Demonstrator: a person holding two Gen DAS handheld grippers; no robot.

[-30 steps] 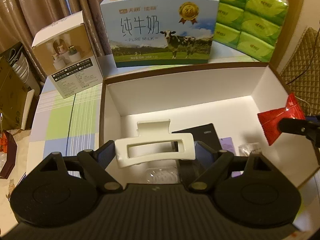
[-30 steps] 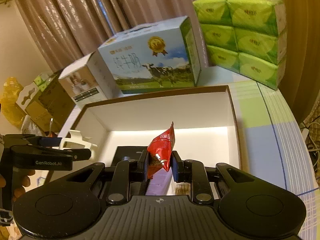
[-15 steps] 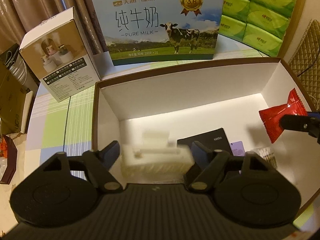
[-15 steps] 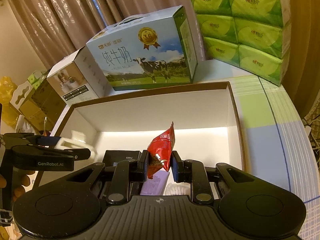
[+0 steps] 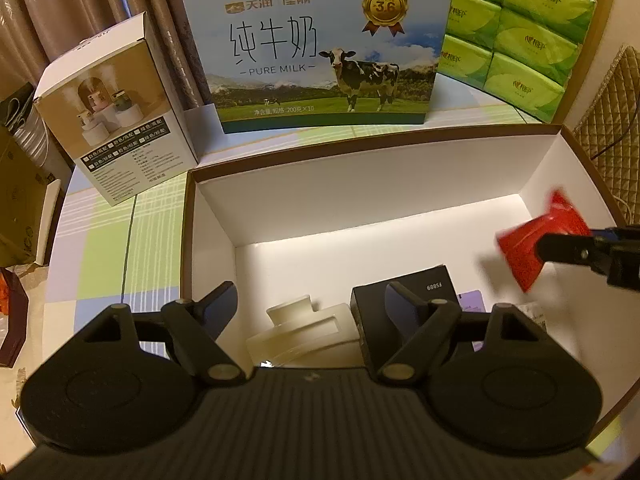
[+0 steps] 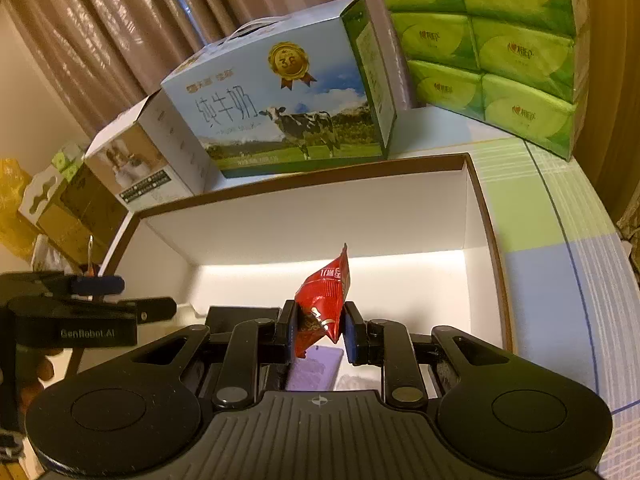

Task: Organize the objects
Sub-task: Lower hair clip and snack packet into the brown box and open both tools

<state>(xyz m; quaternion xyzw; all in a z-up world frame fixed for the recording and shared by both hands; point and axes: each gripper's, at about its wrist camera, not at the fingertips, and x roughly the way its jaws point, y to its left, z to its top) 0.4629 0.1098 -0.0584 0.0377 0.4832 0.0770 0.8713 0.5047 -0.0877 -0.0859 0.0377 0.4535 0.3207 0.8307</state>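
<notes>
A large open white box with a brown rim (image 5: 360, 184) (image 6: 320, 216) lies on the table. My left gripper (image 5: 308, 300) is open above its near left part. A white hair claw clip (image 5: 308, 338) lies on the box floor between the left fingers, free of them. My right gripper (image 6: 320, 320) is shut on a red snack packet (image 6: 326, 292), held over the box's right part; the packet also shows in the left wrist view (image 5: 536, 244). A black card box (image 5: 400, 304) and a purple packet (image 6: 316, 368) lie on the box floor.
Behind the box stand a blue milk carton (image 5: 316, 48), a white humidifier box (image 5: 116, 108) at the left and a stack of green tissue packs (image 5: 516, 28) at the right. The checked tablecloth (image 5: 108, 248) shows left of the box. A clear small bag (image 5: 532, 312) lies in the box.
My left gripper has opened and dropped the white clip onto the box floor. Both grippers have moved forward over the box; the red packet stays gripped.
</notes>
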